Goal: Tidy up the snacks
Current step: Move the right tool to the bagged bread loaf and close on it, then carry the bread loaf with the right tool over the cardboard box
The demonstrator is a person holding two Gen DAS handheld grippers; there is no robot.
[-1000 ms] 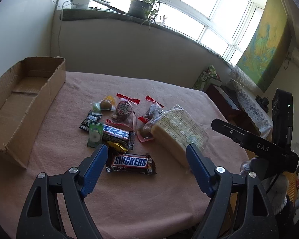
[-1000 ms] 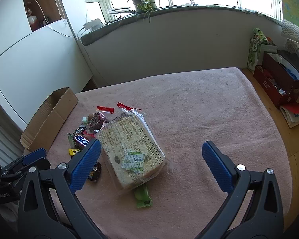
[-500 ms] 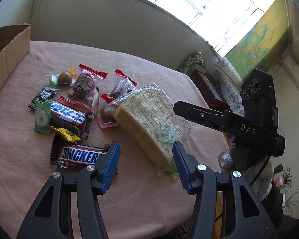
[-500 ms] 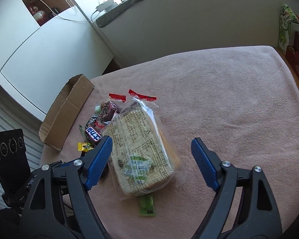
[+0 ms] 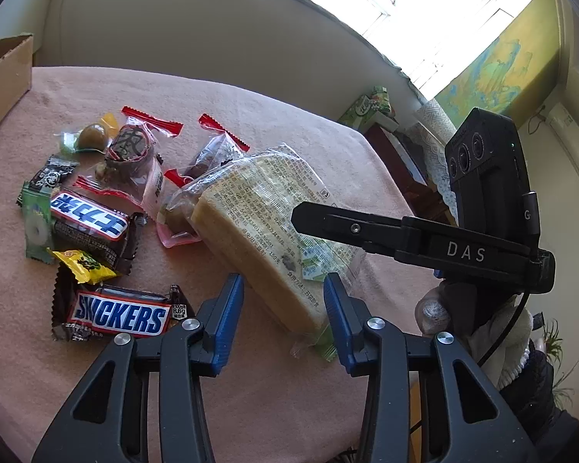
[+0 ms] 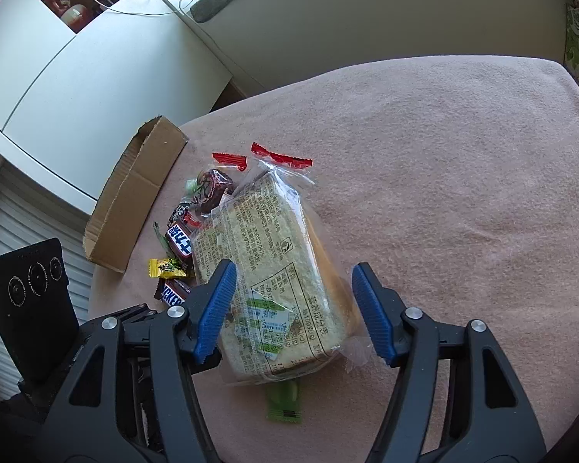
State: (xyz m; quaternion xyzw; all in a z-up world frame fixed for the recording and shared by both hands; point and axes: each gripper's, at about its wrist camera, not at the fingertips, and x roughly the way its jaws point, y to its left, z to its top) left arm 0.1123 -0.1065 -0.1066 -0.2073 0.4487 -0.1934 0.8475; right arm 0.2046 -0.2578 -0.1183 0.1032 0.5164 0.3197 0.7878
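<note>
Between right gripper (image 6: pixel 293 308) pads: bread pack (image 6: pixel 274 270)

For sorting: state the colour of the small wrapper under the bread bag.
Green wrapper, clearest in the right wrist view.

Left wrist view: we look steeply down along the left tool (image 5: pixel 283 301), close over the table (image 5: pixel 251 115), facing the window wall.
Right wrist view: we look down along the right tool (image 6: pixel 293 301), equally close, facing the white cabinet corner.
Shared: we see the bread bag (image 5: pixel 262 227) (image 6: pixel 274 270), snack pile, cardboard box (image 6: pixel 135 193); each view catches the other tool.
</note>
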